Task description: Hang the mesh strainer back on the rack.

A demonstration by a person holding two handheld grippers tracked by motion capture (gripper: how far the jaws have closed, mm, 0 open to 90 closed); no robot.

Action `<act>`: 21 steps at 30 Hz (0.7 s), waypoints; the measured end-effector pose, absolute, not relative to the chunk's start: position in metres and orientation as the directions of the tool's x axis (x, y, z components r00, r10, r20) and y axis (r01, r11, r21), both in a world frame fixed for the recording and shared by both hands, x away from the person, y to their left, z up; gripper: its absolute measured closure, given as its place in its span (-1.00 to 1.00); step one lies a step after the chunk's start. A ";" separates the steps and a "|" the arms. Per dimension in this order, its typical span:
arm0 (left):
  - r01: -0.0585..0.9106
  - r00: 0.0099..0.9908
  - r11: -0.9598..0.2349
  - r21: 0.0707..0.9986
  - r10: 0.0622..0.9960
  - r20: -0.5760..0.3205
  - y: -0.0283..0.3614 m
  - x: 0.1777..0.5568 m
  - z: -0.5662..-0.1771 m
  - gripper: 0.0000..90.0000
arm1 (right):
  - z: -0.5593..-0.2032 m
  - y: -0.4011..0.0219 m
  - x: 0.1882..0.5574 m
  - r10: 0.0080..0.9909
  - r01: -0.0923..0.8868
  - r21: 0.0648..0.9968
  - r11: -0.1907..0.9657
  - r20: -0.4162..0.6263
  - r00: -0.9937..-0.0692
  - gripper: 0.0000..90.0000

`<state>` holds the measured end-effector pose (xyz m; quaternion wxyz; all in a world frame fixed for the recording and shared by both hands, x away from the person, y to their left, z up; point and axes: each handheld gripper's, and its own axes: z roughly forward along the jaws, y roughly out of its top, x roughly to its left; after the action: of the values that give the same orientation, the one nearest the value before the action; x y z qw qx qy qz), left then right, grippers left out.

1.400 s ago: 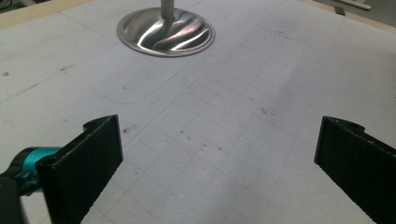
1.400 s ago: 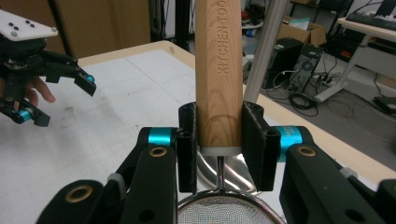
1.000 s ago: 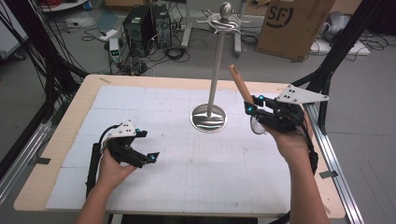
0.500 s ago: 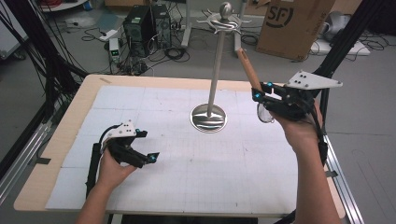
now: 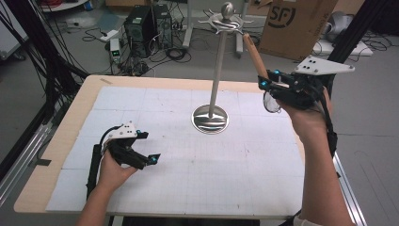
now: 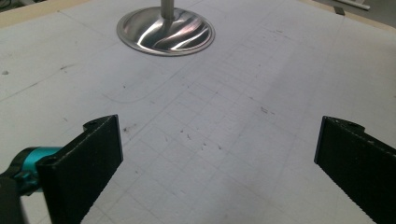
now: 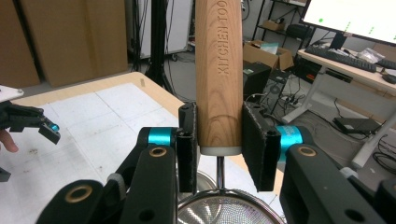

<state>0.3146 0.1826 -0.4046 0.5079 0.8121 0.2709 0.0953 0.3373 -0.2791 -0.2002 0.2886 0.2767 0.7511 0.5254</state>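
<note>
A strainer with a wooden handle (image 5: 254, 54) is held handle-up, its round mesh bowl (image 5: 271, 102) hanging below my right gripper (image 5: 268, 82). That gripper is shut on the handle's lower end, raised in the air right of the metal stand (image 5: 217, 70). In the right gripper view both pads (image 7: 187, 140) press the handle (image 7: 218, 70), with the mesh bowl (image 7: 222, 210) beneath. The stand's hooked top (image 5: 227, 21) is left of the handle tip. My left gripper (image 5: 148, 147) rests open on the mat at the front left; nothing lies between its jaws in the left gripper view (image 6: 219, 154).
The stand's round steel base (image 5: 210, 119) sits mid-table on the white gridded mat (image 5: 155, 108); it also shows ahead of the left gripper (image 6: 166, 31). A cardboard box (image 5: 296, 26), computers and cables lie on the floor beyond the table.
My right hand has risen with the strainer, bringing the handle tip closer to the stand's hooked top. The left hand has stayed where it was.
</note>
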 end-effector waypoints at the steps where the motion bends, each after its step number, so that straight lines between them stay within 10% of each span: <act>1: 0.343 0.835 -0.337 0.877 0.537 -0.120 0.183 0.315 -0.405 -0.96 | -0.198 -0.278 0.339 0.718 0.111 0.947 0.300 -0.148 -0.680 0.53; 21: 0.345 0.833 -0.331 0.879 0.539 -0.124 0.187 0.315 -0.404 -0.96 | -0.199 -0.269 0.364 0.732 0.147 0.938 0.314 -0.140 -0.667 0.53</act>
<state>0.3151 0.1867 -0.4043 0.5100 0.8101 0.2728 0.0955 0.3643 -0.2694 -0.1992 0.2874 0.2899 0.7579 0.5089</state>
